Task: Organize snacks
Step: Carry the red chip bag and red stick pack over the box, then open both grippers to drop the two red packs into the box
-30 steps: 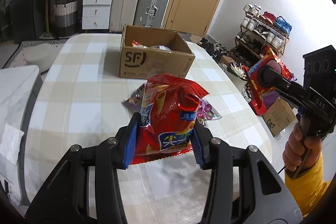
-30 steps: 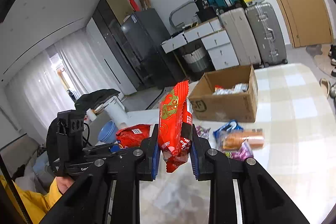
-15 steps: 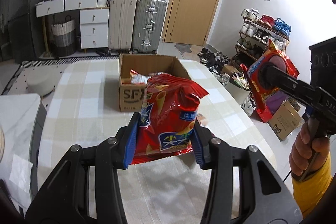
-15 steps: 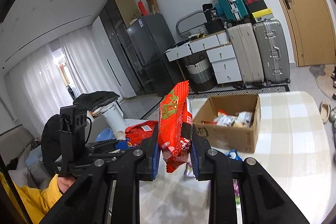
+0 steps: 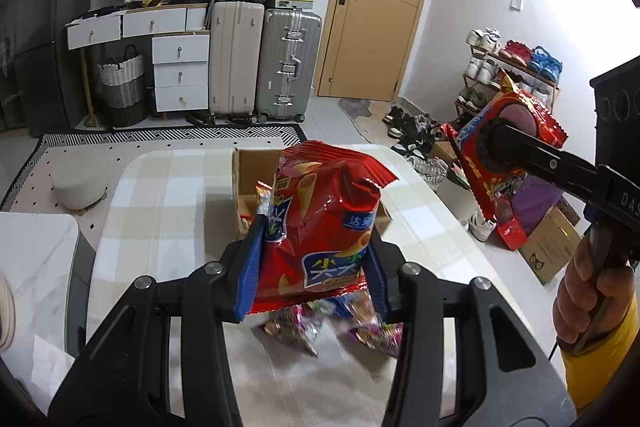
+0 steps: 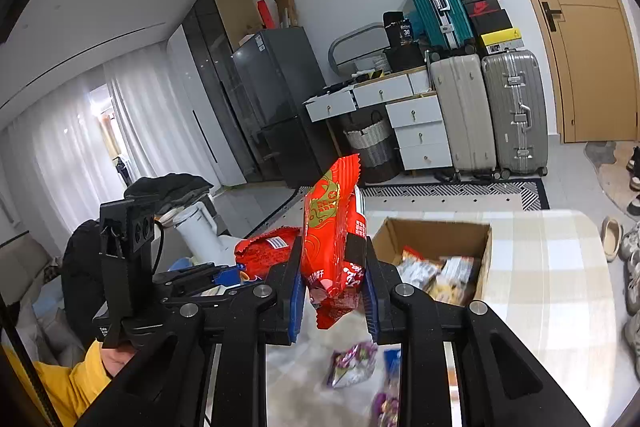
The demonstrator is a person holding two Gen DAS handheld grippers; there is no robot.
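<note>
My left gripper is shut on a puffy red chip bag and holds it in the air above the table, in front of the open cardboard box. My right gripper is shut on a flat red snack packet, also lifted, left of the box. The right gripper with its packet shows at the right of the left wrist view. The left gripper's chip bag shows in the right wrist view. The box holds several snack packs.
Loose purple and blue snack packs lie on the checked tablecloth below the grippers. Suitcases, white drawers and a shoe rack stand beyond the table. A white side table is at left.
Both grippers have lifted higher with their packets and tilted up. The box now sits lower and nearer in both views, and the loose packs lie under the fingers.
</note>
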